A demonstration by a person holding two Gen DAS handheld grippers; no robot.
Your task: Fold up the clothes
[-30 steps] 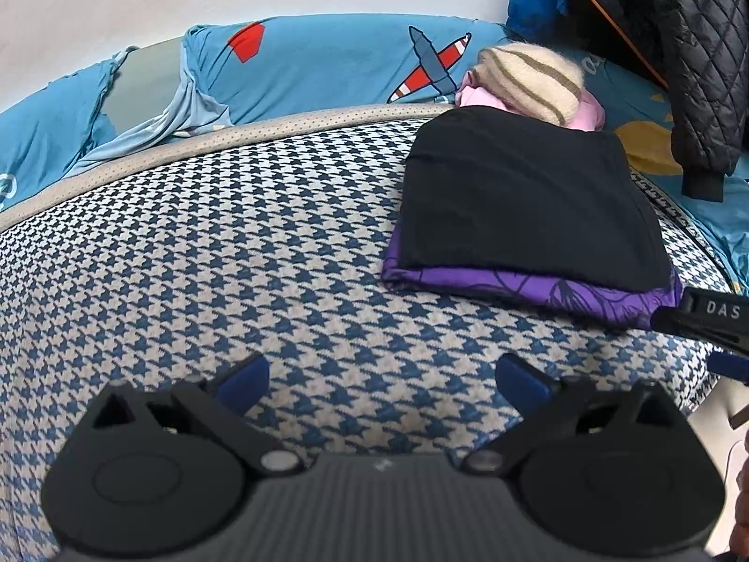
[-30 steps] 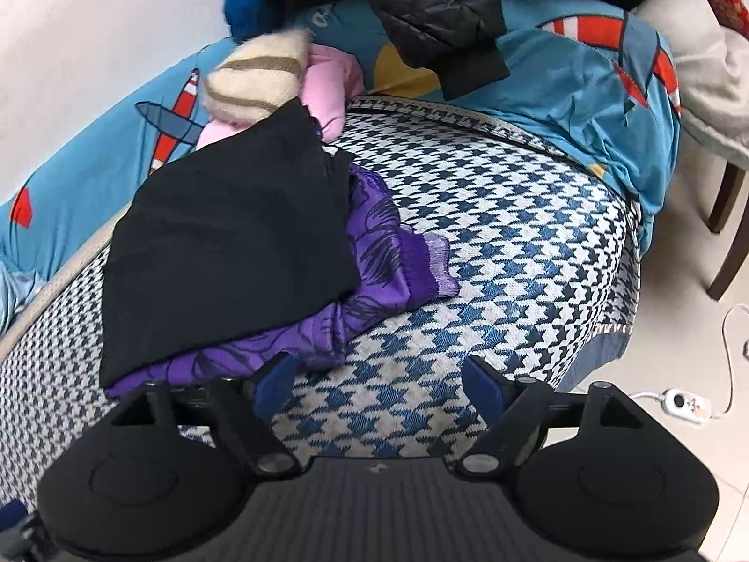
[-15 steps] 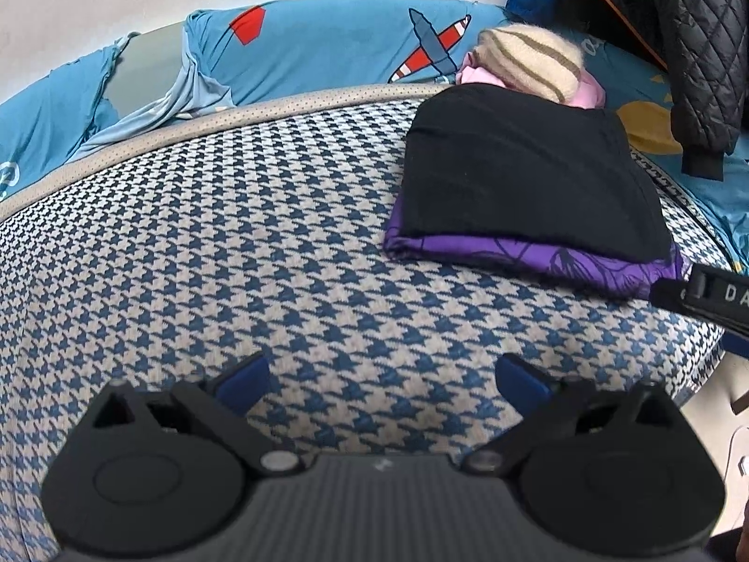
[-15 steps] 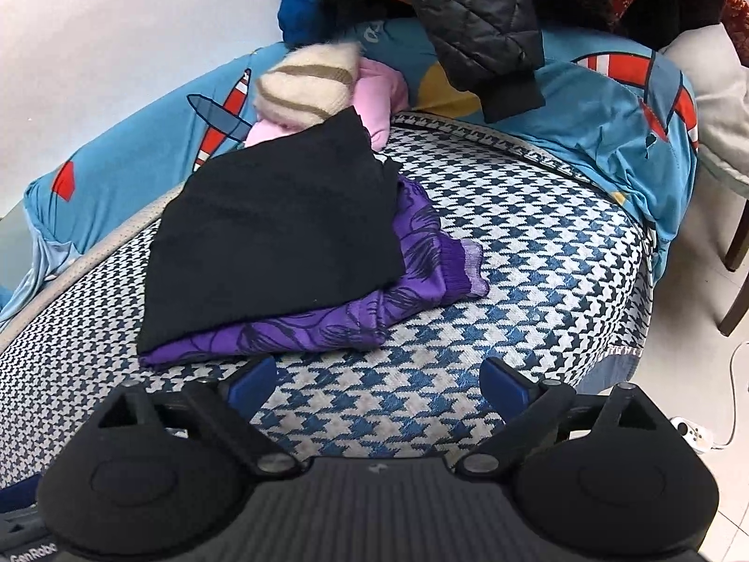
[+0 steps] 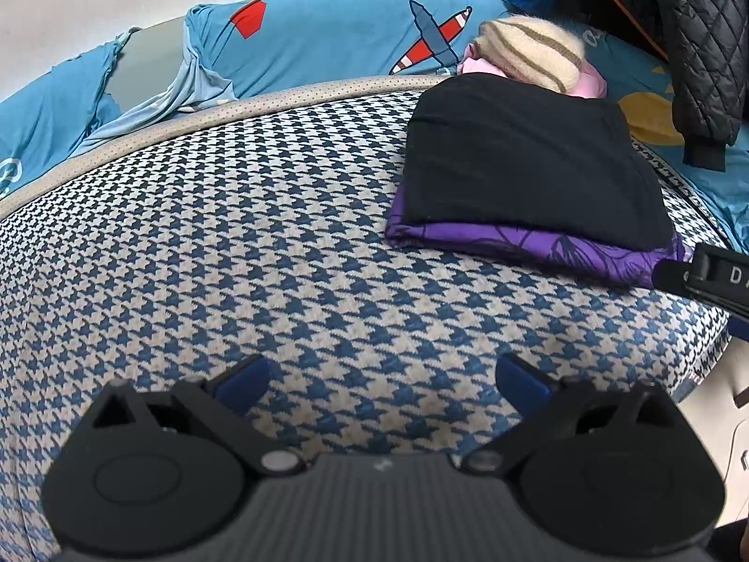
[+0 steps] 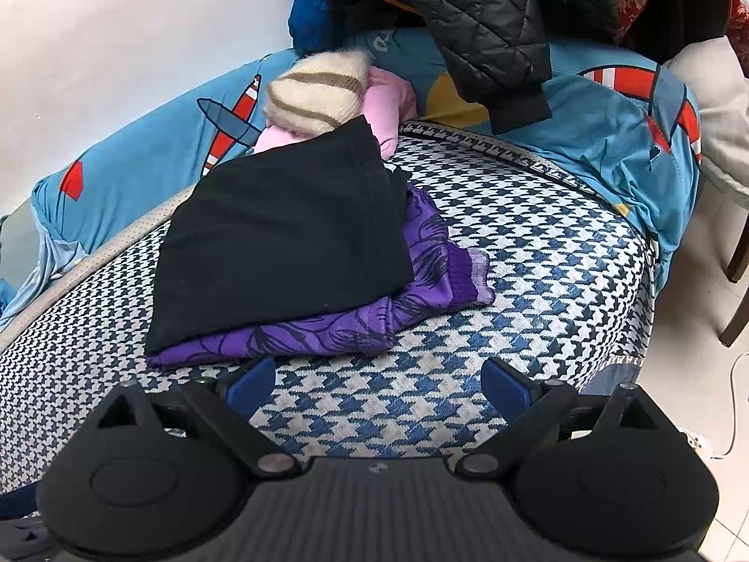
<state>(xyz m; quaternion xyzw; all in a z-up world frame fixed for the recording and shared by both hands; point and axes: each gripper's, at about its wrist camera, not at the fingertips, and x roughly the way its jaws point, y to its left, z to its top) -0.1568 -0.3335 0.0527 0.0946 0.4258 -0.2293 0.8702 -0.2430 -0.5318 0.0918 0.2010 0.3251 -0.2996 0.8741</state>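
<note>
A folded black garment [image 5: 524, 159] [image 6: 285, 234] lies on top of a folded purple patterned garment [image 5: 538, 246] [image 6: 327, 328] on the houndstooth cushion [image 5: 234, 257] [image 6: 538, 253]. Behind the stack sit a cream striped knit piece [image 5: 529, 54] [image 6: 313, 89] and a pink garment [image 6: 388, 107]. My left gripper [image 5: 381, 381] hovers open over bare cushion, left of the stack, with nothing between its blue pads. My right gripper [image 6: 379, 381] is open just in front of the purple garment's near edge, holding nothing. Its black body [image 5: 711, 276] shows at the right edge of the left wrist view.
A blue airplane-print sheet [image 5: 327, 37] [image 6: 622, 126] wraps the far side. A black quilted jacket [image 5: 707, 33] [image 6: 482, 18] hangs over the back right. White floor with a cable and switch [image 6: 702, 445] and a chair leg [image 6: 737, 253] lie to the right.
The right gripper's jaws have widened and it has drawn back from the stack, its left pad now clear of the purple garment. The left gripper has barely moved.
</note>
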